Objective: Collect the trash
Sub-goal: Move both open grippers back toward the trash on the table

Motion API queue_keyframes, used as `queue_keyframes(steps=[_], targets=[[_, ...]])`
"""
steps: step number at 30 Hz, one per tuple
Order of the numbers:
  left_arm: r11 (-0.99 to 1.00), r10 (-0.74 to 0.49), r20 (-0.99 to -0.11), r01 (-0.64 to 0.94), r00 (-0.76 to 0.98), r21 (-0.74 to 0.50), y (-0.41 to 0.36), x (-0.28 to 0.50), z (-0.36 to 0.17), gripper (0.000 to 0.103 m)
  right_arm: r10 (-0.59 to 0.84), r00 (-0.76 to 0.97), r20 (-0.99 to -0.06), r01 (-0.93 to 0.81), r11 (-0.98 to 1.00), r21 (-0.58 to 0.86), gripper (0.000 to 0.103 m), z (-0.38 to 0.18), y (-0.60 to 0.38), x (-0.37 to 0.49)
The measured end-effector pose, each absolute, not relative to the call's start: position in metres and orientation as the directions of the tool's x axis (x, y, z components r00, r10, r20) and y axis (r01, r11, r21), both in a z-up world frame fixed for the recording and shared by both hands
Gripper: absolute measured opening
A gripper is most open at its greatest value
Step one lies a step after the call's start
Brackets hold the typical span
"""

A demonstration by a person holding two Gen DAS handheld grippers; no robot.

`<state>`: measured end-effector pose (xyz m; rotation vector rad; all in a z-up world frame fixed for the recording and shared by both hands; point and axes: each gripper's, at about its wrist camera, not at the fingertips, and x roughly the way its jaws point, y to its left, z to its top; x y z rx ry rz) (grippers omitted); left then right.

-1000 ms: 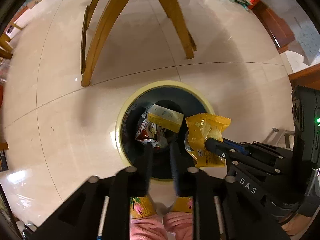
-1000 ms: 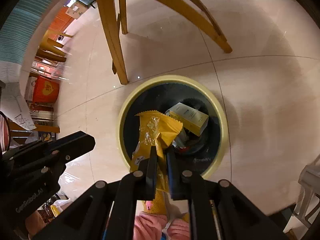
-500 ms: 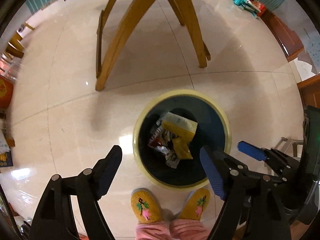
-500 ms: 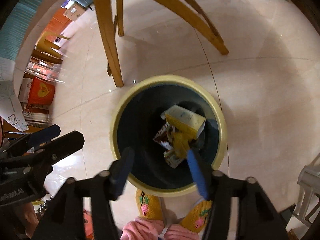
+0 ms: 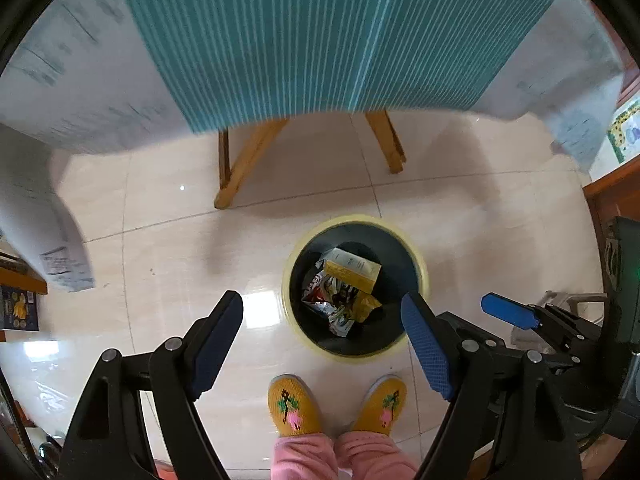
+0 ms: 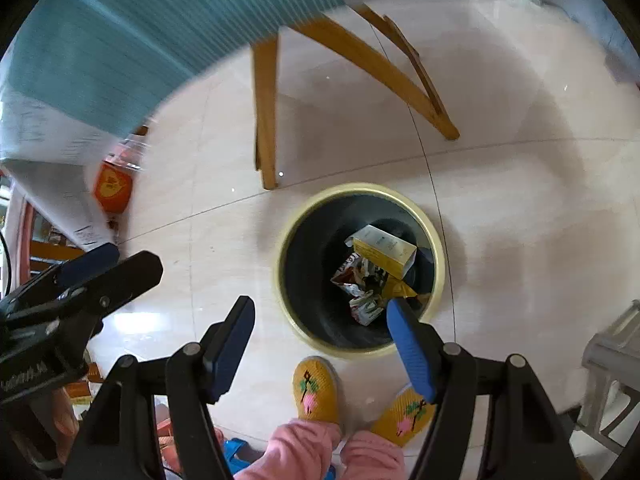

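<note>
A round bin with a pale yellow rim (image 5: 286, 292) stands on the tiled floor below both grippers. Inside it lie a yellow box (image 5: 354, 270), crumpled wrappers and a yellow snack wrapper (image 5: 366, 306). My left gripper (image 5: 322, 302) hangs open high above the bin with nothing between its fingers. In the right wrist view the same bin (image 6: 438, 248), box (image 6: 386, 250) and yellow wrapper (image 6: 400, 290) show. The jaws of my right gripper (image 6: 320, 308) are opening and hold nothing. The left gripper (image 6: 120, 264) appears at the left edge there.
Wooden table legs (image 5: 240, 168) stand just beyond the bin, under a teal striped cloth (image 5: 320, 40). The person's yellow slippers (image 5: 294, 404) stand right before the bin. An orange box (image 6: 112, 186) sits on the floor at the left, a grey stool (image 6: 612, 360) at the right.
The right gripper opened and the yellow wrapper dropped into the bin. The left gripper opened too. Both have risen, so the bin looks smaller and the tablecloth has come into view.
</note>
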<state>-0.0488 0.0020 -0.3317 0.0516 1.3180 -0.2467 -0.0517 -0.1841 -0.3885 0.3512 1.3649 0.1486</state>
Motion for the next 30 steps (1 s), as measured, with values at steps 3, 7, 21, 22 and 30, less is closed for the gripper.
queue_keyframes(steps=[3,7,21,22,30], targets=[[0.973,-0.152,-0.956,0.208,0.251,-0.1,0.006,-0.055,-0.293,0.08,0.308,0.221,-0.926,0.079,0.94,0.332,0.069,-0.35,-0.182,-0.058],[0.974,-0.161,-0.942,0.204,0.293,-0.103,0.011,-0.065,-0.23,0.08,0.312,0.259,-0.914,0.042,0.942,0.333,0.069,-0.288,-0.181,-0.068],[0.975,-0.184,-0.864,0.198,0.47,-0.1,0.013,-0.095,-0.051,0.08,0.329,0.388,-0.861,-0.106,0.944,0.313,0.069,-0.113,-0.187,-0.084],[0.975,-0.184,-0.856,0.198,0.483,-0.098,0.012,-0.097,-0.043,0.08,0.329,0.401,-0.855,-0.112,0.944,0.311,0.069,-0.102,-0.188,-0.085],[0.979,-0.174,-0.805,0.192,0.567,-0.076,0.005,-0.105,0.011,0.08,0.354,0.459,-0.815,-0.138,0.934,0.328,0.069,-0.055,-0.197,-0.086]])
